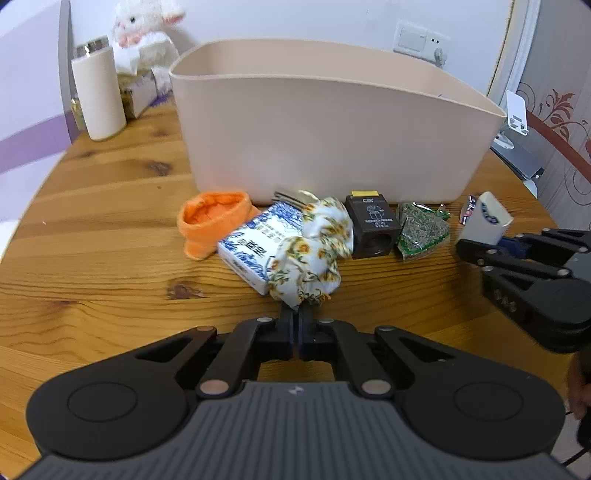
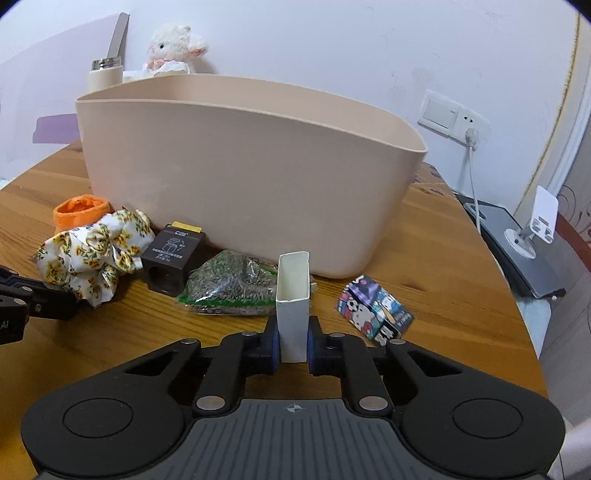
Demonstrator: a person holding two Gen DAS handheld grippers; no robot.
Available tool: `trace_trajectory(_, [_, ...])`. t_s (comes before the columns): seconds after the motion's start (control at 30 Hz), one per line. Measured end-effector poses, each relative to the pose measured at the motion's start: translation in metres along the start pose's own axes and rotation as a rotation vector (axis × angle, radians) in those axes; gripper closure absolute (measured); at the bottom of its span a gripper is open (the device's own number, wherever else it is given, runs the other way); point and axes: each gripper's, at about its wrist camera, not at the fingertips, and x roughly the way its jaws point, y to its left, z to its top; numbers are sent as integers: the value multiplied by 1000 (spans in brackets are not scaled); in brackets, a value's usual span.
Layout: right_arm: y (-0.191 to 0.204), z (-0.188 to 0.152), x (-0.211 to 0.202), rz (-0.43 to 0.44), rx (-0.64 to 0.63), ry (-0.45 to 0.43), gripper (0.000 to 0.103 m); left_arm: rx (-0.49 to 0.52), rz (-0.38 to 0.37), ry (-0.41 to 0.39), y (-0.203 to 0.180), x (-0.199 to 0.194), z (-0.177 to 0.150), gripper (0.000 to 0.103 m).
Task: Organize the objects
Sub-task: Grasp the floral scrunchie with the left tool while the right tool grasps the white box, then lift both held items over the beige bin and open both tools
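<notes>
A beige plastic bin [image 1: 325, 140] stands on the wooden table [image 1: 92, 229]; it also shows in the right wrist view [image 2: 240, 184]. In front of it lie an orange cloth [image 1: 210, 221], a blue-and-white box [image 1: 255, 247], a floral cloth [image 1: 314, 251], a dark brown box [image 1: 373, 225] and a green packet [image 1: 421, 229]. My left gripper [image 1: 296, 314] is shut on the floral cloth's near edge. My right gripper [image 2: 293, 332] is shut on a white carton [image 2: 293, 295], also seen in the left wrist view [image 1: 487, 219]. A cartoon packet [image 2: 376, 314] lies right of it.
A white bottle [image 1: 98, 92] and a plush lamb [image 1: 144, 33] stand behind the bin at the left. A wall socket with a plugged cable [image 2: 469, 129] and a phone stand [image 2: 535, 225] on a grey device are at the right, past the table edge.
</notes>
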Motion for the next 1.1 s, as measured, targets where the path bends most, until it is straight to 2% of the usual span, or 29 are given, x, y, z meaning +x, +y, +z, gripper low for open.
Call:
trace_trajectory(0.13, [-7, 1, -19, -6, 35, -14, 89, 0, -26, -13, 6, -16, -1, 101])
trace_trajectory(0.33, [-13, 11, -49, -18, 62, -77, 89, -14, -57, -87, 19, -50, 9, 101])
trace_trajectory(0.53, [-22, 41, -66, -21, 101, -178, 89, -45, -50, -217, 34, -82, 41, 101])
trace_trajectory(0.67, [-29, 66, -67, -17, 128, -235, 89, -61, -41, -295, 41, -89, 70, 101])
trace_trajectory(0.8, [-32, 93, -57, -8, 144, -263, 89, -55, -30, -316, 41, -75, 106, 101])
trace_trajectory(0.93, [-32, 113, -35, 5, 170, -243, 89, -68, -42, -260, 39, -38, 135, 101])
trace_trajectory(1.1, [-29, 126, -1, -4, 157, -179, 89, -24, 28, -210, 27, 5, 151, 101])
